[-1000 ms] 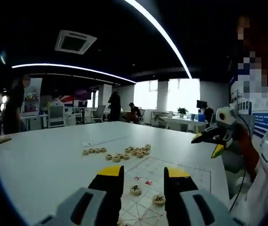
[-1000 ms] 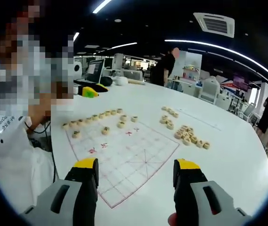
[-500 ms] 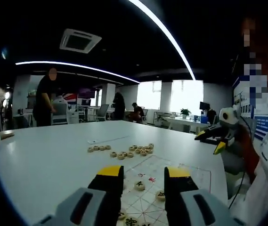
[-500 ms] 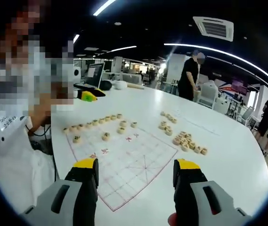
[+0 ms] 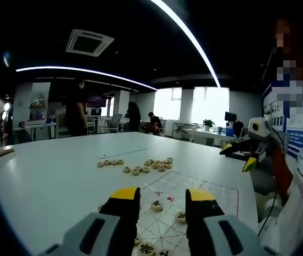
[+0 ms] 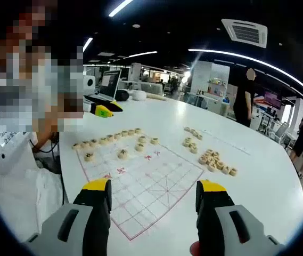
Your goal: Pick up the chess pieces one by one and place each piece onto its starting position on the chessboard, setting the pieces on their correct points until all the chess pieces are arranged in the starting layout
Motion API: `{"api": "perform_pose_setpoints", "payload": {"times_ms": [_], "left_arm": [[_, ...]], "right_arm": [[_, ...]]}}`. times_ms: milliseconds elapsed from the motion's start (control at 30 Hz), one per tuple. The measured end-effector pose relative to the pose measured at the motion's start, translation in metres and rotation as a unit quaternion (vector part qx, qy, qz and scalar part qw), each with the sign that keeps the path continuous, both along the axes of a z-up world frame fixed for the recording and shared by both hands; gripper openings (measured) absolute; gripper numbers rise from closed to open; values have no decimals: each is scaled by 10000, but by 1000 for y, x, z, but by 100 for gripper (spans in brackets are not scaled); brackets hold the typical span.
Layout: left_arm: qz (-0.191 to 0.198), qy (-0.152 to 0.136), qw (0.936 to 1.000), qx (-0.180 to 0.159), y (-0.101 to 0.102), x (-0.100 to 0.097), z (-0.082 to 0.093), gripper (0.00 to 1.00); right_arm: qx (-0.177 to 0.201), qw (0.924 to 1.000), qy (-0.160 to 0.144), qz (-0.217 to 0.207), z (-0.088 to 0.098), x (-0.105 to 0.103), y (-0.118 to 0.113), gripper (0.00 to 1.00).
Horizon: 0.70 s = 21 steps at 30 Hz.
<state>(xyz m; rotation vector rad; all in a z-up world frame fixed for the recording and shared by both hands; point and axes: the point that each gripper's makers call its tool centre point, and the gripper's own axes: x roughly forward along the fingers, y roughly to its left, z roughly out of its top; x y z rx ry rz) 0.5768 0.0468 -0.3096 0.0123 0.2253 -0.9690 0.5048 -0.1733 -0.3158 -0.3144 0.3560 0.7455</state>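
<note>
A paper chessboard [image 6: 143, 184] with red lines lies on the white table. A row of round wooden pieces [image 6: 106, 140] lines its far edge, with three more [image 6: 122, 154] just inside. A loose heap of pieces [image 6: 213, 161] sits beyond the board's right side. My right gripper [image 6: 154, 194] hovers open above the board's near corner, holding nothing. In the left gripper view, my left gripper [image 5: 162, 196] is open over the board [image 5: 194, 200], with pieces [image 5: 156, 205] between its jaws' line of sight. The loose heap [image 5: 148, 166] lies further off. The other gripper [image 5: 244, 152] shows at the right.
A person in a white shirt [image 6: 13, 181] stands at the table's left in the right gripper view. A laptop [image 6: 107, 85] and a roll [image 6: 154, 97] rest far back. Another person [image 6: 244, 98] walks behind the table. The white table [image 5: 50, 181] stretches wide around the board.
Both views have shifted slightly with the hands. The background person has walked to the right in both views. No piece has moved; both grippers stay open.
</note>
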Motion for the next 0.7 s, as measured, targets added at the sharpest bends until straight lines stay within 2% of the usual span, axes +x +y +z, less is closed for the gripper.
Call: {"api": "perform_pose_setpoints", "payload": {"times_ms": [467, 633, 700], "left_arm": [[-1, -24, 10000, 37, -1, 1, -1, 36], [139, -113, 9997, 150, -3, 17, 4, 36], [147, -111, 9990, 400, -4, 27, 3, 36]], "right_arm": [[-3, 10000, -9, -46, 2, 2, -5, 64], [29, 10000, -7, -56, 3, 4, -5, 64], [34, 10000, 12, -46, 1, 4, -6, 64]]}}
